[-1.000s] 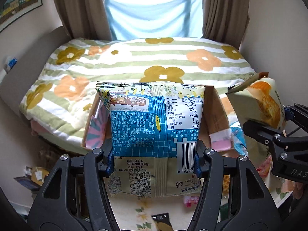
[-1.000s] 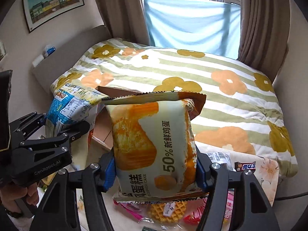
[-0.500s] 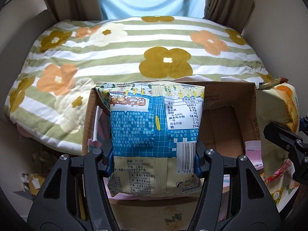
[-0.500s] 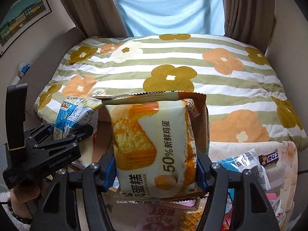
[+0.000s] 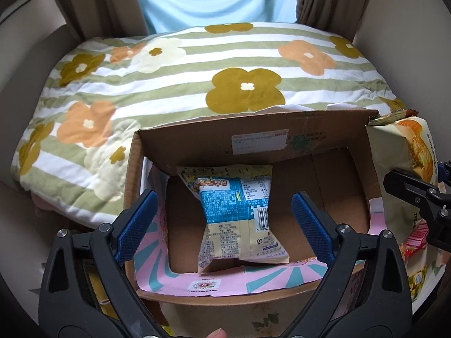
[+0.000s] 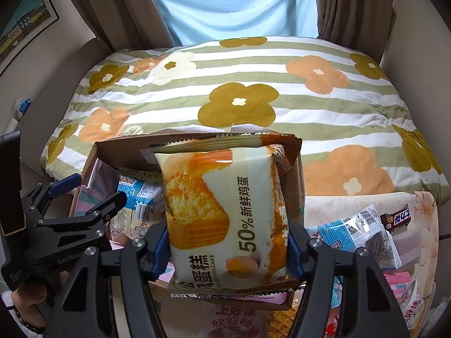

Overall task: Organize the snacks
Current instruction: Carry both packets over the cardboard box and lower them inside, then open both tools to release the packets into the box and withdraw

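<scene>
Left tool (image 5: 222, 219) is spread wide over the cardboard box (image 5: 253, 138); blue snack packet (image 5: 239, 214) lies inside it. Right tool (image 6: 228, 242) clamps the "50% 新鲜鸡蛋" chiffon cake bag (image 6: 225, 211) above the box.

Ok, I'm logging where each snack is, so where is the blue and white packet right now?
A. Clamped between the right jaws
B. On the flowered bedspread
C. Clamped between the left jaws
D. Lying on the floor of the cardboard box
D: the blue and white packet lies on the cardboard box floor, below the open left gripper; the right gripper holds the cake packet.
</scene>
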Demonstrator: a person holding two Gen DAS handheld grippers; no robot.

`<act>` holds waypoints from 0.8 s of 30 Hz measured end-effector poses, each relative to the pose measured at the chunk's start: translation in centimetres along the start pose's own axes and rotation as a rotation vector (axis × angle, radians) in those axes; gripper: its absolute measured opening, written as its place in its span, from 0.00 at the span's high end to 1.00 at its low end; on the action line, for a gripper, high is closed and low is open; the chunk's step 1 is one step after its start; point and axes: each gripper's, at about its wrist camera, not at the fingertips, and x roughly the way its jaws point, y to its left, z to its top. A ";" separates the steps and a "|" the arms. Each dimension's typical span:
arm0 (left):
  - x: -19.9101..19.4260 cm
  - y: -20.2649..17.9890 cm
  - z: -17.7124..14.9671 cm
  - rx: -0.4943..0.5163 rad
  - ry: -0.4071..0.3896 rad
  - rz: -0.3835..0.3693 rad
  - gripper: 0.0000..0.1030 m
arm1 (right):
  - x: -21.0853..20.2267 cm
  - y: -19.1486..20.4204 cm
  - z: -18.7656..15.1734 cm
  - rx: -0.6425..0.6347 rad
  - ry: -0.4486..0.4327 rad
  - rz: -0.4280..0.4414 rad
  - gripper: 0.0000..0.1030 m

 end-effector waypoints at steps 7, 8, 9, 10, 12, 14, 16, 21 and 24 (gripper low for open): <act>-2.3 1.1 -2.1 -0.026 -0.012 0.016 0.07 | 1.2 0.3 0.8 0.005 0.033 0.014 0.39; -2.6 1.3 -2.4 -0.030 -0.015 0.024 0.07 | 1.5 0.4 0.9 0.004 0.036 0.018 0.39; -3.0 1.5 -2.6 -0.034 -0.018 0.033 0.07 | 1.8 0.5 1.1 -0.001 0.042 0.021 0.39; -3.3 1.7 -2.9 -0.039 -0.019 0.040 0.07 | 2.2 0.7 1.2 -0.007 0.052 0.024 0.39; -3.8 2.0 -3.4 -0.051 -0.021 0.043 0.07 | 3.2 1.1 1.2 -0.013 0.085 0.021 0.38; -4.4 2.3 -3.9 -0.064 -0.022 0.041 0.07 | 4.2 1.3 1.0 -0.012 0.115 0.012 0.25; -4.9 2.5 -4.4 -0.071 -0.026 0.040 0.07 | 4.5 1.4 0.6 -0.018 0.123 0.005 0.01; -5.7 2.3 -5.2 -0.068 -0.029 0.044 0.07 | 3.0 1.8 -0.8 -0.089 0.045 -0.021 0.00; -6.2 2.1 -5.6 -0.072 -0.030 0.033 0.07 | 2.1 1.8 -1.3 -0.077 0.036 0.010 0.00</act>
